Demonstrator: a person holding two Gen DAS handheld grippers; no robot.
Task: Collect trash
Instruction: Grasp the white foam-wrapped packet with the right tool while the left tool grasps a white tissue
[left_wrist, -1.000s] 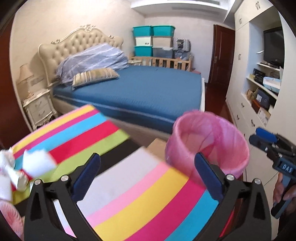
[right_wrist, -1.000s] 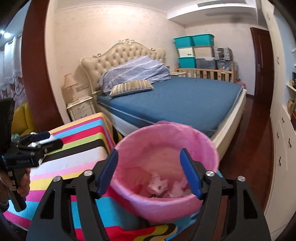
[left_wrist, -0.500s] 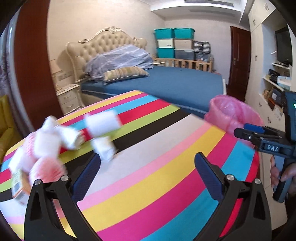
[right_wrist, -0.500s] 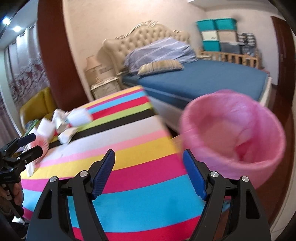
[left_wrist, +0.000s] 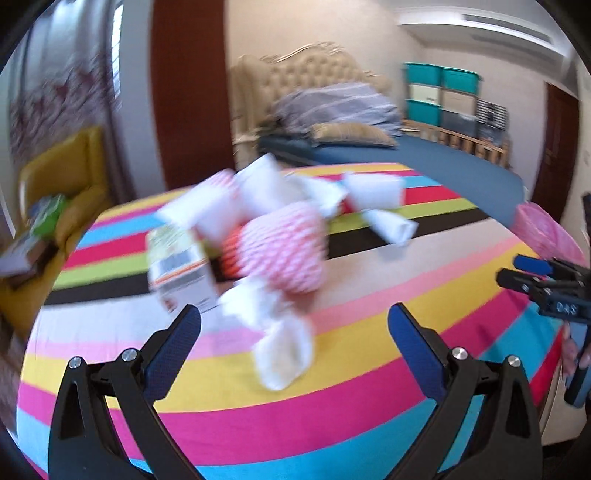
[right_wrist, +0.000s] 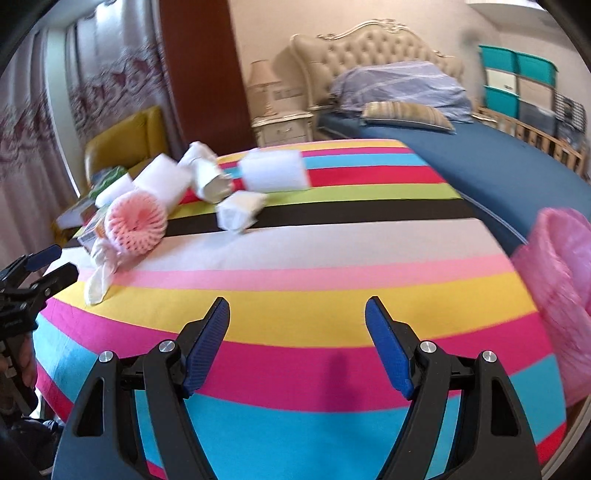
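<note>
Trash sits heaped at the far left of the striped tabletop: a pink foam fruit net (right_wrist: 135, 223) lying on its side, open end showing, a small printed carton (left_wrist: 181, 267) beside it, crumpled white tissues (right_wrist: 240, 212) scattered around. The pink-lined bin (right_wrist: 565, 280) stands off the table's right edge.

A home bedroom. Ahead of the fingers, past the striped surface (right_wrist: 314, 258), a bed (right_wrist: 480, 155) with blue sheet, tufted cream headboard (right_wrist: 373, 44), rolled duvet (right_wrist: 402, 86) and striped pillow (right_wrist: 406, 112). Left of the headboard, a cream nightstand (right_wrist: 282, 129) with lamp (right_wrist: 260, 83). Far left, patterned curtains (right_wrist: 110, 81) and a yellow armchair (right_wrist: 125, 140). Far right, stacked teal bins (right_wrist: 517, 81) behind a wooden cot rail (right_wrist: 535, 140). Dark wooden door (left_wrist: 559, 129) beyond.
</note>
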